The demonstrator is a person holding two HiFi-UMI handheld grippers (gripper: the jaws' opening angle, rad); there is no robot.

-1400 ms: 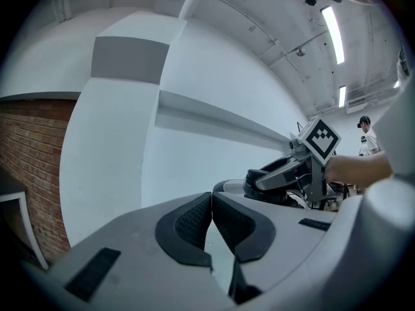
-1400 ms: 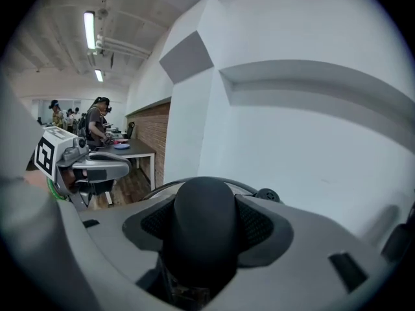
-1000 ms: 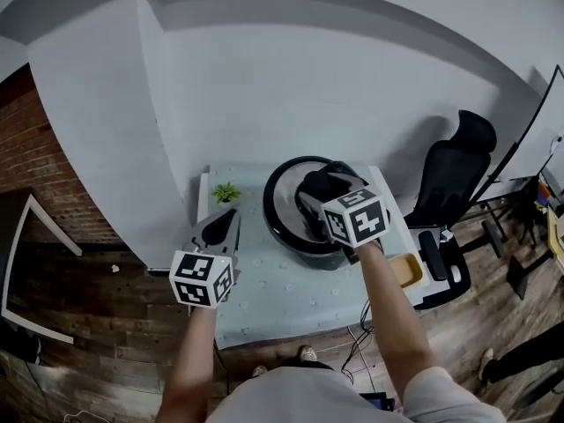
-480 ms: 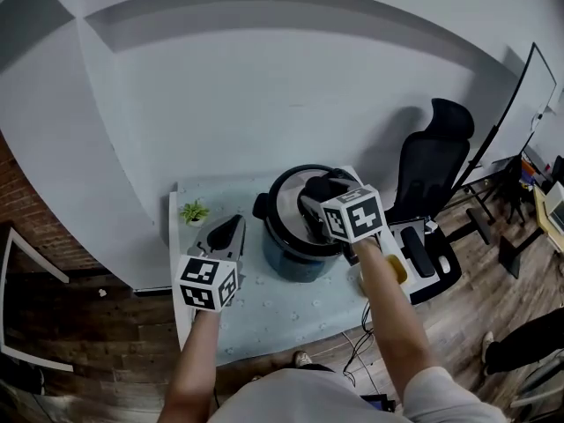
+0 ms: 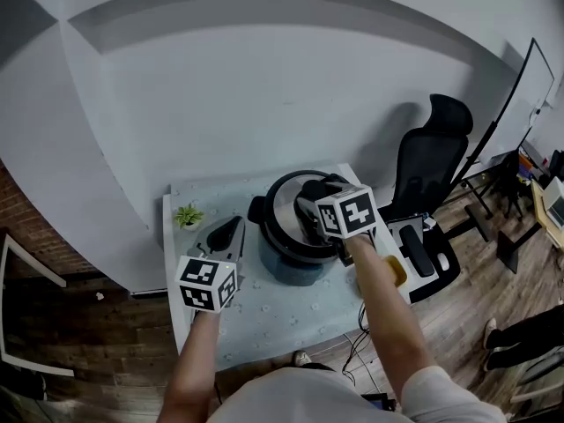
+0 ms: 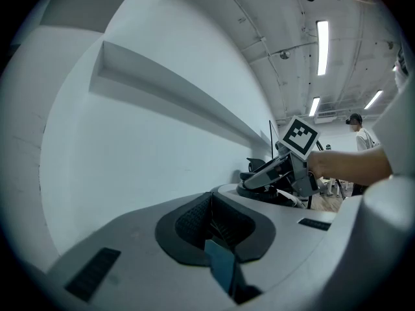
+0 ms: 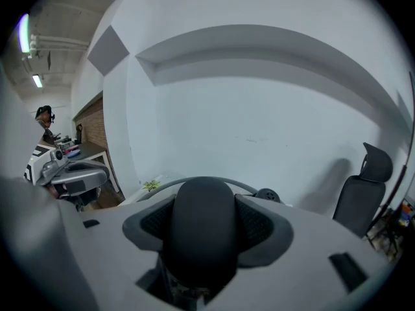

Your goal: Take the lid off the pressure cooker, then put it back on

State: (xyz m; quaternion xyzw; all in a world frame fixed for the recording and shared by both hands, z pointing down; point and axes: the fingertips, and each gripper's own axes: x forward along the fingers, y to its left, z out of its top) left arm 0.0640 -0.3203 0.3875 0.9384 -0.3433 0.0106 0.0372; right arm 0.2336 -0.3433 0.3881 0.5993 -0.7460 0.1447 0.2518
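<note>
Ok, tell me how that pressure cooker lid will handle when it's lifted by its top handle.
Probably heavy for its size: the lid looks like metal and is as wide as the pot. It should stay rigid, no flex. The rounded, smooth handle that the right gripper is shut on could let the lid swing or tilt if the grip is off-centre.

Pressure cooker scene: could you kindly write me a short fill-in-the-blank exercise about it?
The right tongs are shut on the black ___ of the round grey pressure cooker lid.
The left tongs are shut and hold ___.
The small green plant stands to the ___ of that lid in the head view.
Missing: handle; nothing; left.
</note>
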